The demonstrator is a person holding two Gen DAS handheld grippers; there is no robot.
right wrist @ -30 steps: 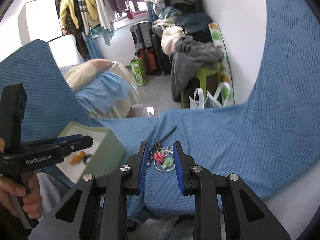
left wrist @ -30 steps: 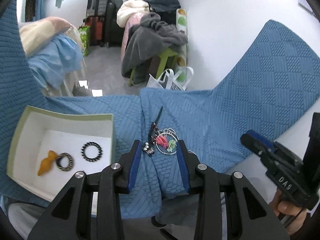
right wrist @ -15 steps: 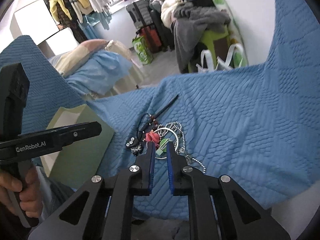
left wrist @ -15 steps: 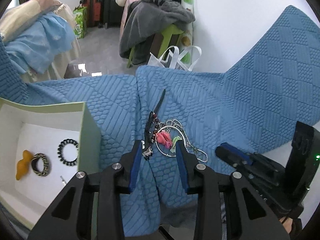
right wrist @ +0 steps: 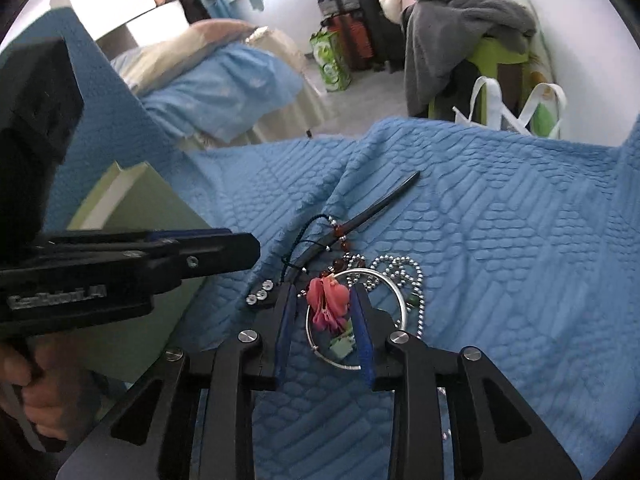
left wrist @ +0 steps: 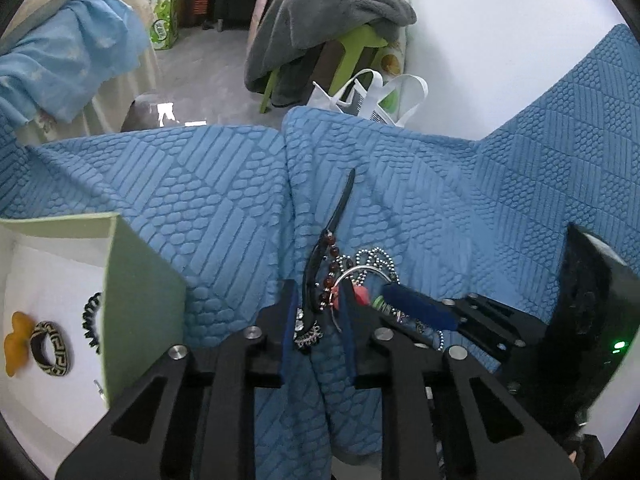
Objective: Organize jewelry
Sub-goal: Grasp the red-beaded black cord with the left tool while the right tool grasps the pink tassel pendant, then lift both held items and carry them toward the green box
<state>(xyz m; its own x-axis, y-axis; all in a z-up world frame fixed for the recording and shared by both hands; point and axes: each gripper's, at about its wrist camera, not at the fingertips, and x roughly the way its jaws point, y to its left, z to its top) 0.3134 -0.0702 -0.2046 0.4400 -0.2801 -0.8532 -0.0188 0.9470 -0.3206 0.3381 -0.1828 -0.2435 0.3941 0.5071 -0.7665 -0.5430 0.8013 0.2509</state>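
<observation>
A tangle of jewelry lies on the blue quilted cover (left wrist: pixel 400 184). It holds a black hair stick (left wrist: pixel 344 204) with red beads, a silver bead chain (right wrist: pixel 396 268) and a silver hoop (right wrist: pixel 394 292) with a pink flower charm (right wrist: pixel 328 300). My left gripper (left wrist: pixel 318 284) is low over the hair stick's beaded end, its jaws closing around it, pads not pressing. My right gripper (right wrist: pixel 322 288) straddles the pink flower, its jaws opening, pads just clear of it. Both grippers meet over the same pile; the left gripper (right wrist: pixel 240 246) reaches in from the left.
A pale green box (left wrist: pixel 144 292) with a white floor stands left of the pile, holding an orange piece (left wrist: pixel 16 340), a patterned ring (left wrist: pixel 48 348) and a black beaded band (left wrist: pixel 92 320). Beyond the cover's edge are floor, a green stool (left wrist: pixel 360 44) under grey clothes, and bags.
Both grippers have come down and forward onto the jewelry pile. The left jaws have narrowed. The right jaws pinched nearly shut, then widened again around the pink flower.
</observation>
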